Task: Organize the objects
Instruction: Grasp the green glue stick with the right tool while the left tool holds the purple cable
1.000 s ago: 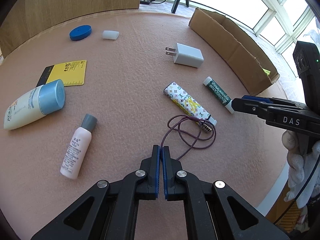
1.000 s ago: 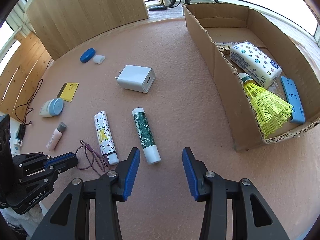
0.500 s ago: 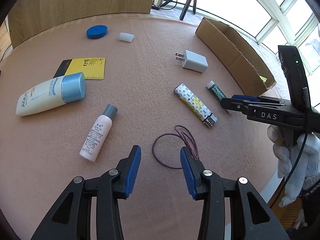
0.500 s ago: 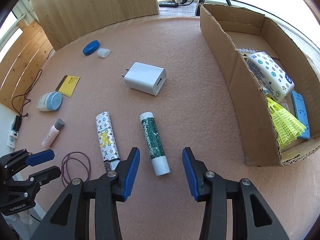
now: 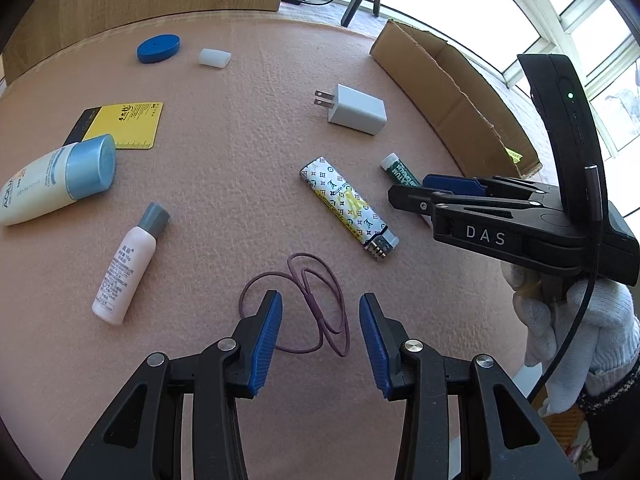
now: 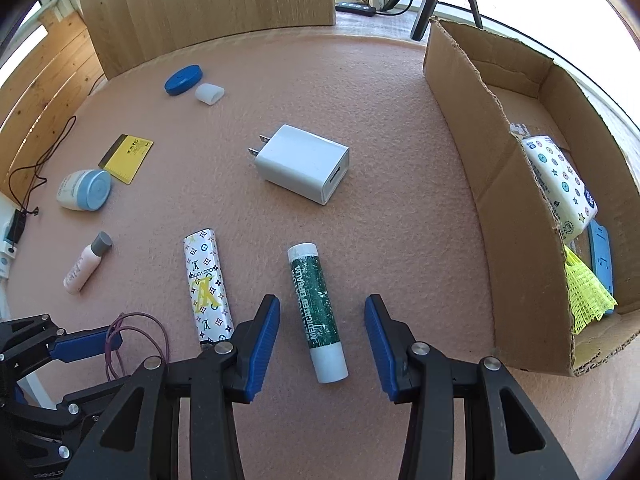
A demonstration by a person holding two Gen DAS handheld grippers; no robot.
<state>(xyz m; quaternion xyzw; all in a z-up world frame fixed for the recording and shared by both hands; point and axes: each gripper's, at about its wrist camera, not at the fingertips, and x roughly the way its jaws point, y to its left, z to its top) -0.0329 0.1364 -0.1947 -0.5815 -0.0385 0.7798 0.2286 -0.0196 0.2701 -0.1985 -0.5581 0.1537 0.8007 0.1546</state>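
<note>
A round table [image 6: 400, 128] covered in pinkish textured felt stands by bright windows, with light wooden panels behind it. The left gripper [image 5: 320, 316] hangs over a loop of thin purple cord [image 5: 308, 304] lying flat on the felt; its blue-padded jaws have just been opening and now stand apart on either side of the loop, pressing on nothing. The right gripper [image 6: 322, 320] hovers with its jaws parted too, straddling a green lip-balm stick with white ends [image 6: 318, 312] that lies on the table between the pads (neither pad touches it). Just beside the balm lies a white patterned lighter [image 6: 206, 284], and farther up a white plug-in charger block [image 6: 304, 164]. Toward the table's far left sit a small pink bottle with a grey cap [image 5: 128, 264], a cream tube with a pale blue cap [image 5: 60, 180], a yellow card [image 5: 128, 124], a blue round lid [image 5: 158, 48] and a small white cap [image 5: 215, 57]. At the right edge stands an open brown cardboard box [image 6: 500, 208], holding a white printed tissue pack [image 6: 560, 188], a yellow shuttlecock [image 6: 586, 292] and a flat blue item [image 6: 602, 256].
</note>
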